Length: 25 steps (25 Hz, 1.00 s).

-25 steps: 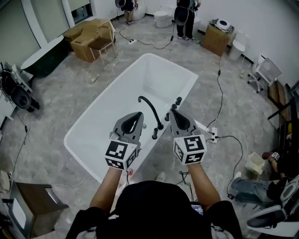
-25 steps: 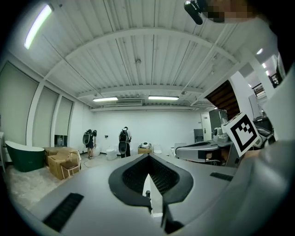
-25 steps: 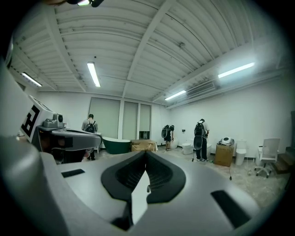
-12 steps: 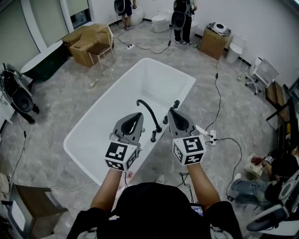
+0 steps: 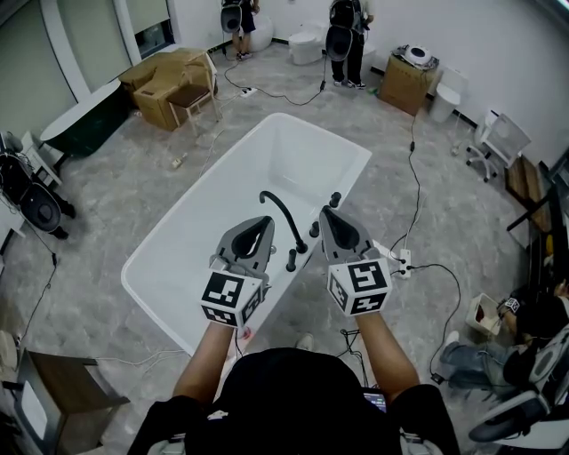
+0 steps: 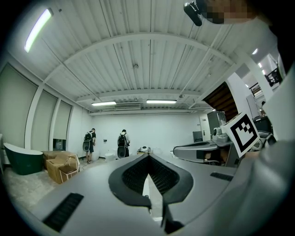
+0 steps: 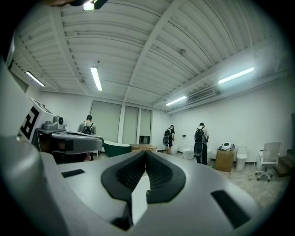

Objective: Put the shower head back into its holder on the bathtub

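A white bathtub (image 5: 204, 231) runs away from me in the head view. On its near right rim stand a curved black spout (image 5: 283, 211) and several black fittings (image 5: 293, 259); which of them is the shower head or its holder I cannot tell. My left gripper (image 5: 264, 219) hovers level over the tub's near end, left of the spout, jaws shut and empty. My right gripper (image 5: 327, 211) hangs level just right of the spout over the rim, shut on nothing. In the gripper views, the left gripper (image 6: 148, 156) and right gripper (image 7: 145, 152) show closed tips.
Cardboard boxes (image 5: 169, 75) and a dark tub (image 5: 80, 115) sit at the far left. People with backpacks (image 5: 344, 27) stand at the back by a toilet (image 5: 307, 40). Cables and a power strip (image 5: 402, 259) lie right of the tub. Chairs (image 5: 502, 138) stand at right.
The head view has shifted a little, so the tub sits slightly lower in the picture. Both grippers stay side by side over the rim, still shut.
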Each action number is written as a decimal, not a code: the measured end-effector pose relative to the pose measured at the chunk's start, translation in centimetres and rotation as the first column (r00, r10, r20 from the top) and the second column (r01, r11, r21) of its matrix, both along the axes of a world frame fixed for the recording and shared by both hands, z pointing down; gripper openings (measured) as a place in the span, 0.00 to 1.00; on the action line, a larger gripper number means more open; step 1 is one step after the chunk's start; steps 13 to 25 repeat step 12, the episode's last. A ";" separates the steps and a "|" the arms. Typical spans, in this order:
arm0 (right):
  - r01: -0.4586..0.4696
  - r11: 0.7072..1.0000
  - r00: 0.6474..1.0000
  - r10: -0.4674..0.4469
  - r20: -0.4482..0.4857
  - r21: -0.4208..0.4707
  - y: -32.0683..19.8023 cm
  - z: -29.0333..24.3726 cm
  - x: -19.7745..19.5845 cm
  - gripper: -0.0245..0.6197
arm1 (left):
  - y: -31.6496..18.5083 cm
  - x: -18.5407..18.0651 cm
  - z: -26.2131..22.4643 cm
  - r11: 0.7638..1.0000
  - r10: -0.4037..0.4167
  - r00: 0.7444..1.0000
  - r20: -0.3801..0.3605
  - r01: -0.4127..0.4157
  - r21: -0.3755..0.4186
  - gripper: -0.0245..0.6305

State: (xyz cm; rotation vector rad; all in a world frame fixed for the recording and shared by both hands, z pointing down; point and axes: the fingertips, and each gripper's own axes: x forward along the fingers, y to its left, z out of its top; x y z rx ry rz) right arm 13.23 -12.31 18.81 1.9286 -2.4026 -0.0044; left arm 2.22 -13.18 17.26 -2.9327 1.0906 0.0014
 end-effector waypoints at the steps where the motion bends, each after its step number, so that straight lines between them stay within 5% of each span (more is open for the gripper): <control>1: -0.001 1.000 1.000 0.001 0.004 -0.003 0.0 0.0 0.2 0.07 | 0.0 0.1 0.0 1.000 0.000 1.000 0.000 0.000 -0.001 0.05; 25: -0.017 1.000 1.000 0.017 0.011 -0.024 0.0 0.5 -0.1 0.07 | -0.1 -0.6 0.0 1.000 0.001 1.000 0.003 -0.001 0.000 0.06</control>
